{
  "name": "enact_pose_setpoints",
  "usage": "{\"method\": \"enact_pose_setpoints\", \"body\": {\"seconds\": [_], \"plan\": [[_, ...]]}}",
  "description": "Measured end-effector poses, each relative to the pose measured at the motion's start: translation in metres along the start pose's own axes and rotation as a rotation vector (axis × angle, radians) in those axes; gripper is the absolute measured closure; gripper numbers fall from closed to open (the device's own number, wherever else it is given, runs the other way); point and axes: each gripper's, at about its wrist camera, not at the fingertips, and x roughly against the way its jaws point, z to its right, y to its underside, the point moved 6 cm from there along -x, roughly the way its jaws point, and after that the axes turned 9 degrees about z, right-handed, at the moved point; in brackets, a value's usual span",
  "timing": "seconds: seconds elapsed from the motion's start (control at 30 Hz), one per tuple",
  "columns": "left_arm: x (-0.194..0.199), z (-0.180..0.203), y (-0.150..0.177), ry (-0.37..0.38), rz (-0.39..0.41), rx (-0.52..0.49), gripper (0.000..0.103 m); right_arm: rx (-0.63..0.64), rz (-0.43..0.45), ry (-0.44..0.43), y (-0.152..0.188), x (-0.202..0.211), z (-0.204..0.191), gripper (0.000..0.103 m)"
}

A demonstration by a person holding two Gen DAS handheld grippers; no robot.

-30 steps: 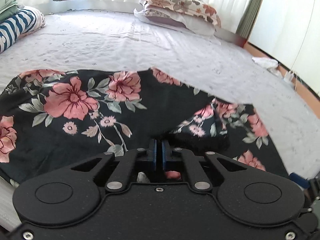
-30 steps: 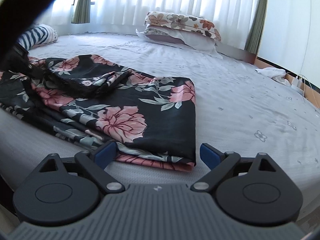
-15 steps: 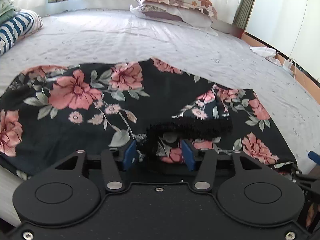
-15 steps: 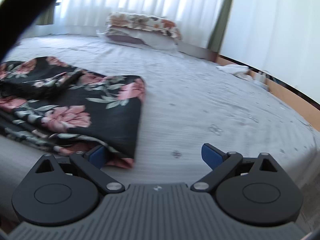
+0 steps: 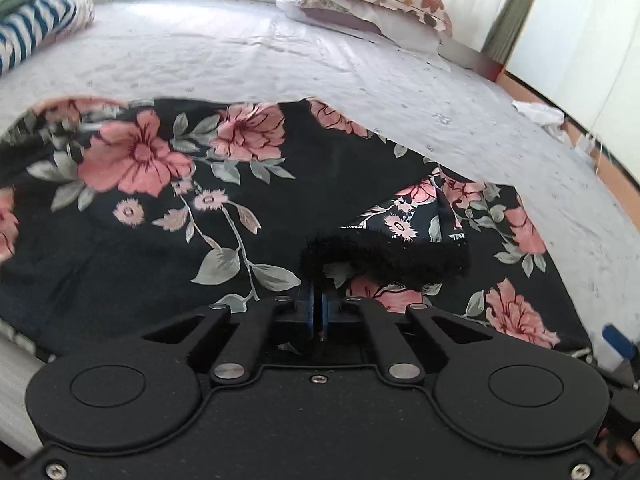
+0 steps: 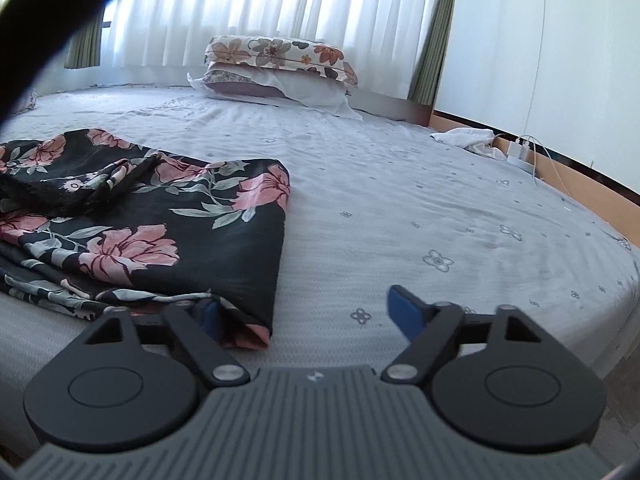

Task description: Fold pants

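**A:** Bedroom, grey sheet [image 6: 400, 184] under everything. Where are your pants?

**B:** Your floral pants [image 5: 168, 208] lie just ahead of both grippers, already doubled into layers with a black lace hem [image 5: 384, 256] turned over on top.

**A:** And the grippers?

**B:** Your left gripper [image 5: 319, 312] is pinched tight right under that lace; whether cloth is caught I cannot tell. Your right gripper [image 6: 308, 312] has just been narrowing, its jaws astride the near corner, not yet pressing it.

**A:** What's left?

**B:** Probably one more fold. Pillows [image 6: 276, 68] lie far beyond.
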Motion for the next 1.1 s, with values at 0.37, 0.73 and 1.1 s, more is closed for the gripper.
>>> {"method": "enact_pose_setpoints", "body": {"seconds": [0.37, 0.73, 1.1], "plan": [[0.007, -0.005, 0.015, 0.007, -0.033, -0.029, 0.096, -0.009, -0.002, -0.031, 0.006, 0.008, 0.005, 0.059], [0.049, 0.023, -0.026, -0.010, 0.145, -0.245, 0.059, -0.033, -0.005, -0.025, 0.009, 0.006, 0.009, 0.049], [-0.031, 0.141, 0.016, 0.358, -0.082, -0.214, 0.085, -0.043, -0.003, -0.025, 0.010, 0.007, 0.007, 0.046]]}}
